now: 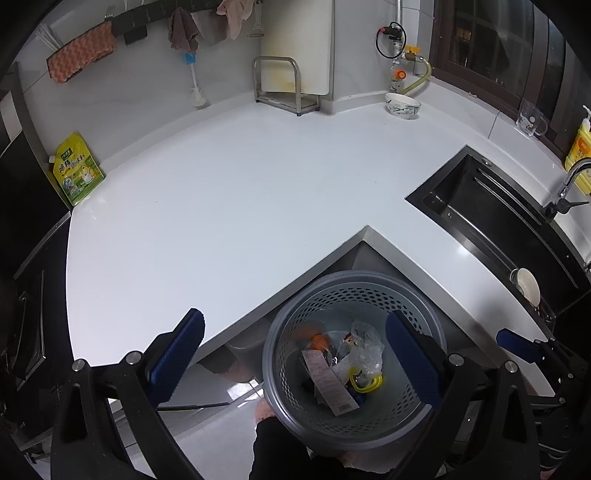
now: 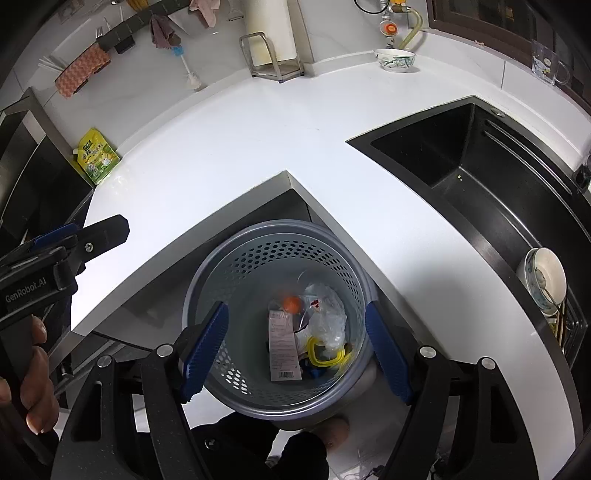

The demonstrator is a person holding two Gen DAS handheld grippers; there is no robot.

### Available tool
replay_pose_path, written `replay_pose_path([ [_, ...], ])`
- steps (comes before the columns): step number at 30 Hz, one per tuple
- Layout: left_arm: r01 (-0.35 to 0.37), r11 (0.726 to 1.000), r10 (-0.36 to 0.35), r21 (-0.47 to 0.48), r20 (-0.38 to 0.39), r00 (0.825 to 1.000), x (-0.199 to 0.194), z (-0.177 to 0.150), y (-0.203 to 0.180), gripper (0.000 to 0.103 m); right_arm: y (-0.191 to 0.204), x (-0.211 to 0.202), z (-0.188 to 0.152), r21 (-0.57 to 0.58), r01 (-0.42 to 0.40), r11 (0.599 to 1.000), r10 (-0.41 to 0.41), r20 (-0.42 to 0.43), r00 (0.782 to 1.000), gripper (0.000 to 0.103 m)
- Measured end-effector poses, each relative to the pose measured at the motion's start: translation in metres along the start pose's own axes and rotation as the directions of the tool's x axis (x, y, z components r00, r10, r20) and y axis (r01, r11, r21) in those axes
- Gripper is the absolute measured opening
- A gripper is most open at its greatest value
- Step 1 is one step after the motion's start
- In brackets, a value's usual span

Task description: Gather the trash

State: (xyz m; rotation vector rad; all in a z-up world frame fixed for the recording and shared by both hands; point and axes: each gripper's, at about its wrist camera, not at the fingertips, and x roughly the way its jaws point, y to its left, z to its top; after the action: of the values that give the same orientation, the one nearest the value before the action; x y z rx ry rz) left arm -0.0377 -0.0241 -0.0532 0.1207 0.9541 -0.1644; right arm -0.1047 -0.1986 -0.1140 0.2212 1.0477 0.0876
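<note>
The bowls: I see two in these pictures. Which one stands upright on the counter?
The green-patterned bowl at the back, near the yellow hose, stands upright on the counter. The other bowl leans on its side in the sink rack.

You are in a home kitchen. A white L-shaped stone countertop [image 1: 229, 206] runs along white wall tiles. A deep black sink [image 2: 480, 162] with a shiny metal tap [image 1: 570, 184] is set into it. A white cutting board [image 1: 295, 48] stands in a metal rack. Cloths and an orange sponge cloth [image 1: 81, 51] hang on a black wall rail. A white patterned bowl [image 1: 402, 105] and a yellow dish soap bottle [image 1: 580, 147] sit near the sink.
</note>
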Motion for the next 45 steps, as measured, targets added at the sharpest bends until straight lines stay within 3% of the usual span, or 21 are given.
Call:
replay_pose_path([
  [45, -0.029, 1.000, 0.029, 0.009, -0.002, 1.000, -0.0019, -0.0006, 0.0018, 0.097, 0.0043, -0.0036, -0.0004, 0.000, 0.030, 1.000, -0.030, 0.012, 0.999, 0.073],
])
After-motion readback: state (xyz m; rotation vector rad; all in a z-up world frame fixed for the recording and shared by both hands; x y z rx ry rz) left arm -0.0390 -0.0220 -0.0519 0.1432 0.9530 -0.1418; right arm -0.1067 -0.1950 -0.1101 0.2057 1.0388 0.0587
